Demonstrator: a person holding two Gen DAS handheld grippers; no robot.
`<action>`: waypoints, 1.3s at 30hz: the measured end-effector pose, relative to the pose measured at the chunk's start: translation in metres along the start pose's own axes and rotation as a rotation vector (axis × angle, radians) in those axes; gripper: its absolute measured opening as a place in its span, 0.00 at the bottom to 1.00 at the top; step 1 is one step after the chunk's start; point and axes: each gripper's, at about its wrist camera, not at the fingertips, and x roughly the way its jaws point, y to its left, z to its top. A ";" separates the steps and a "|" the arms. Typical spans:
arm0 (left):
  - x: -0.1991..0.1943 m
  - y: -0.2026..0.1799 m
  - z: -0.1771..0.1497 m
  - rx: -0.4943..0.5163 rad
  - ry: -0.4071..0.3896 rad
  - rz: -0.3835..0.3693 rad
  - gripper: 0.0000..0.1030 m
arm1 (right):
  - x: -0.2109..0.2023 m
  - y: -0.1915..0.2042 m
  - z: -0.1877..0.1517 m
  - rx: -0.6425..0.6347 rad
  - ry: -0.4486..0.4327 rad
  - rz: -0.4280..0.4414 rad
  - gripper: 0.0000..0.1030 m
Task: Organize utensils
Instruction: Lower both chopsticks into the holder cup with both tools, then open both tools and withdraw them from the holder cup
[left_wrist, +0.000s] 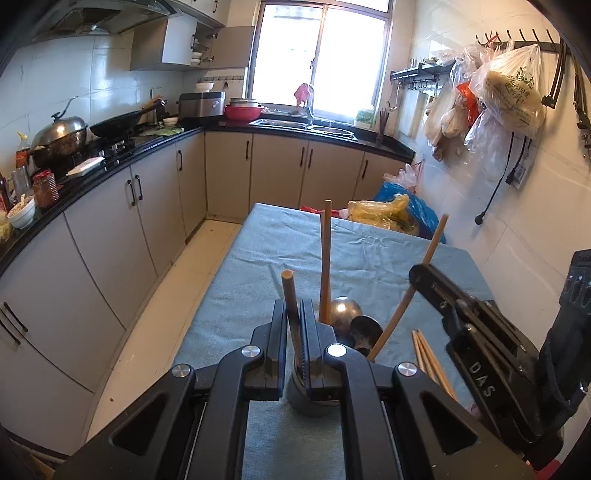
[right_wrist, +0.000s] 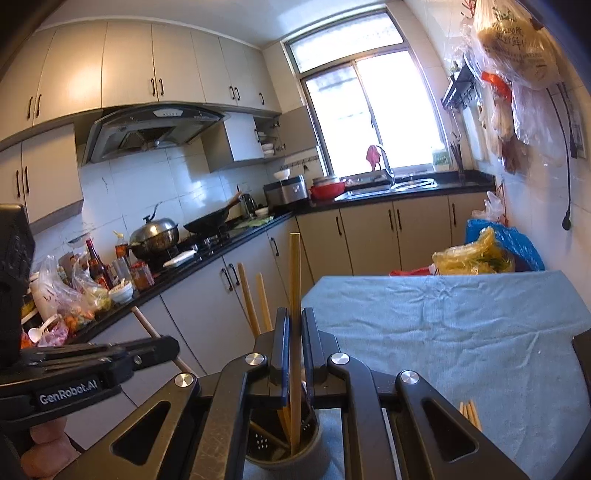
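Both of my grippers are clamping wooden chopsticks: my left gripper (left_wrist: 294, 325) is pinching one chopstick (left_wrist: 290, 295) over the grey holder (left_wrist: 299, 400) just below its fingers, while my right gripper (right_wrist: 294, 343) is gripping another chopstick (right_wrist: 295, 295) whose tip is standing inside that holder.

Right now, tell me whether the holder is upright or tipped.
Upright. The holder stands on the tablecloth with its mouth facing up, and the chopsticks in it rise out of the top.
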 end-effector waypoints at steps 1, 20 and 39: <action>-0.001 0.000 -0.001 0.003 -0.003 0.000 0.06 | 0.003 0.000 -0.002 0.002 0.012 0.001 0.07; -0.001 -0.007 -0.002 0.021 -0.017 0.034 0.07 | 0.018 -0.004 -0.014 0.006 0.060 -0.024 0.07; -0.004 0.001 0.005 0.004 -0.042 0.075 0.14 | 0.001 -0.011 0.000 0.054 0.014 -0.010 0.08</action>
